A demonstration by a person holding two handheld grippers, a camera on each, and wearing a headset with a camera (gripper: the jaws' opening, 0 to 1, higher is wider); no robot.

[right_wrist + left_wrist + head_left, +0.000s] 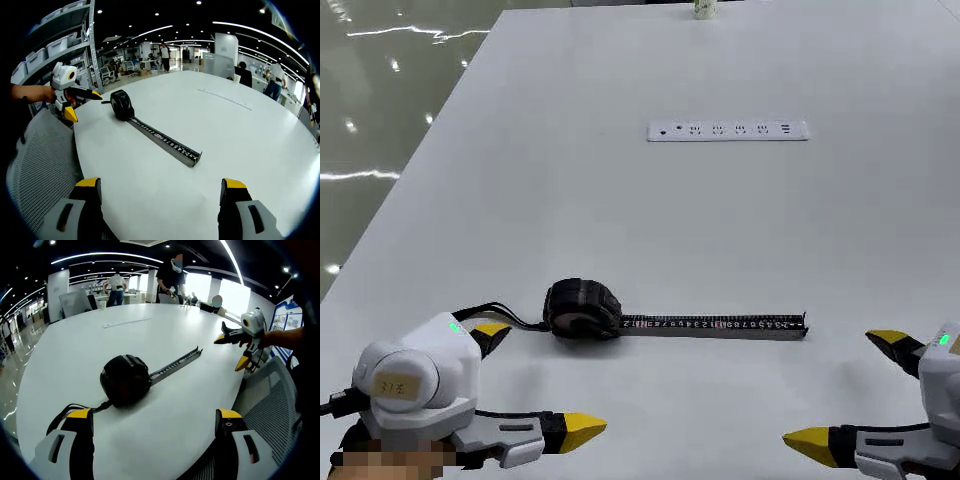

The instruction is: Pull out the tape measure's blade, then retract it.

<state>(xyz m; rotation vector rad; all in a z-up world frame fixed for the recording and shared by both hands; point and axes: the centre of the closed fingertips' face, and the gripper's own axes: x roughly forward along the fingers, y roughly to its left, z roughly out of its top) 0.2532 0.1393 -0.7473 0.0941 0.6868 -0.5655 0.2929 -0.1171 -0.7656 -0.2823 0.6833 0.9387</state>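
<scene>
From where I sit, the first half looks done: the tape measure (582,308) lies on the white table (720,220) near the front edge, and its blade (720,325) is already drawn out flat along the tabletop, the hook end pointing toward the right gripper (845,388). What I judge to be left is the retracting — the blade has to go back into the black case, and nothing is touching it yet. The left gripper (540,377) hovers just beside the case with its jaws spread wide and nothing between them; the right gripper sits near the blade's hook, jaws likewise parted and bare. By my count: one tape measure, one blade, one dark wrist cord (495,312) trailing off the case, two grippers, one white power strip (728,130) farther back on the table, well apart from the work, and one small object (704,8) at the far edge that I can't identify.
</scene>
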